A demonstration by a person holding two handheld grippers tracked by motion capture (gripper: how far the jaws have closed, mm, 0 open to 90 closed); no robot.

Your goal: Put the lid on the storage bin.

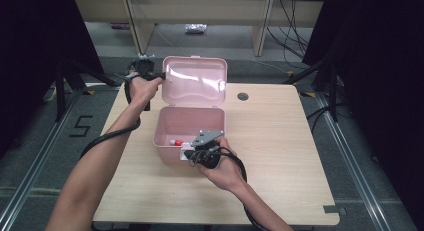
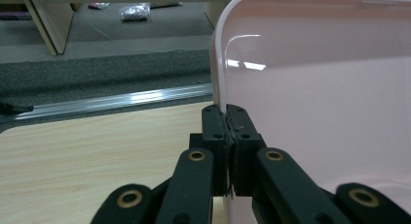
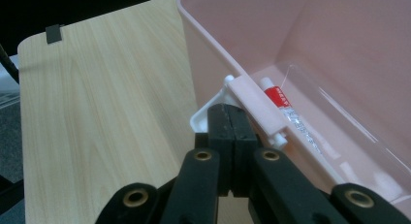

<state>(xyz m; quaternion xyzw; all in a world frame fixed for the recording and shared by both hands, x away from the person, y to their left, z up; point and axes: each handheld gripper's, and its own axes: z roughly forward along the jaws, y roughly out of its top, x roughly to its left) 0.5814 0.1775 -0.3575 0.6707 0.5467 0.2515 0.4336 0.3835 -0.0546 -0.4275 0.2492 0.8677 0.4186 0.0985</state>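
A pink plastic box (image 1: 165, 127) stands mid-table with its lid (image 1: 195, 81) swung up and open. My left gripper (image 1: 160, 78) is shut on the lid's left edge; in the left gripper view the jaws (image 2: 227, 118) pinch the rim of the lid (image 2: 315, 112). At the box's front wall, my right gripper (image 1: 189, 155) is shut on the white latch (image 3: 254, 107), with the jaws (image 3: 231, 112) pressed together against it. A small tube (image 3: 277, 96) with a red label and white cap lies inside the box (image 3: 208, 44) along the front wall, seen from above as the tube (image 1: 176, 141).
The light wooden table (image 1: 280, 156) has a round cable hole (image 1: 243, 96) right of the lid and a black tape mark (image 1: 332, 209) at its near right corner. Shelving legs and cables stand on the floor beyond the table.
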